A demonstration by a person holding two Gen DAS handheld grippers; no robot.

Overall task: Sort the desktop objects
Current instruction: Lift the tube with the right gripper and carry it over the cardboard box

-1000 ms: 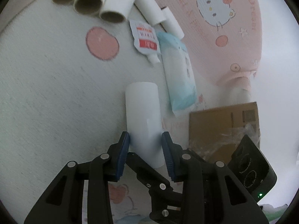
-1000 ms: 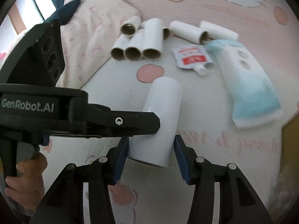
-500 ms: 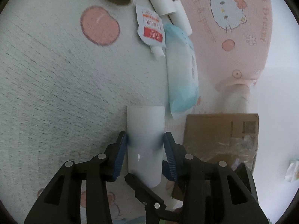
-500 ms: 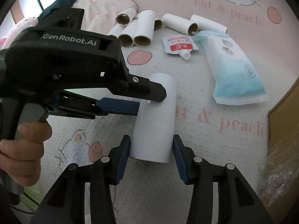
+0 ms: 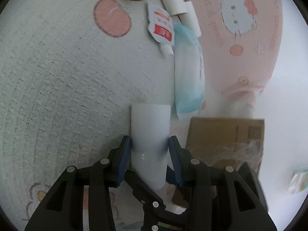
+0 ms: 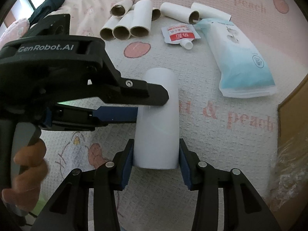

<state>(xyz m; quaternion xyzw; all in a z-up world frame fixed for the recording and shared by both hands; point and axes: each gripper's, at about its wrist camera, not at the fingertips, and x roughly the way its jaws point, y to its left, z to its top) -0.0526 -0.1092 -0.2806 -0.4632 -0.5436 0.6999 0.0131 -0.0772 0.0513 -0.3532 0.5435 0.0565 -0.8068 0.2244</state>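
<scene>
White tube: lies in the middle of the blanket, well in from every edge. You have it between both tools at once.
Right gripper: its jaws are closing on the near end of the white tube. The blue pads sit against both sides of the tube wall.
Left gripper: comes in from the blanket's left side and crosses the tube's middle. In the left wrist view its jaws bracket the tube, with the pads pressed to the wall.
Hand: yours, wrapped round the left tool's handle at the left edge of the view.
Cardboard tubes: a loose cluster toward the far edge of the blanket, several side by side with their open ends facing you. Two more lie off to its right.
Red-and-white sachet: just beside the tubes, on the near side, spout pointing your way.
Blue-and-white pouch: flat, right of the sachet, running toward the right edge.
Cardboard box: at the right edge, with clear film crumpled over it.
Pillow: far left corner.
Done, by the look of it: most tubes are already gathered in one group.
Left to do, as you may judge: this white tube has yet to join the group. The sachet and pouch lie unsorted beside the tubes.
Step in hand, likely: passing the tube from one tool to the other.
</scene>
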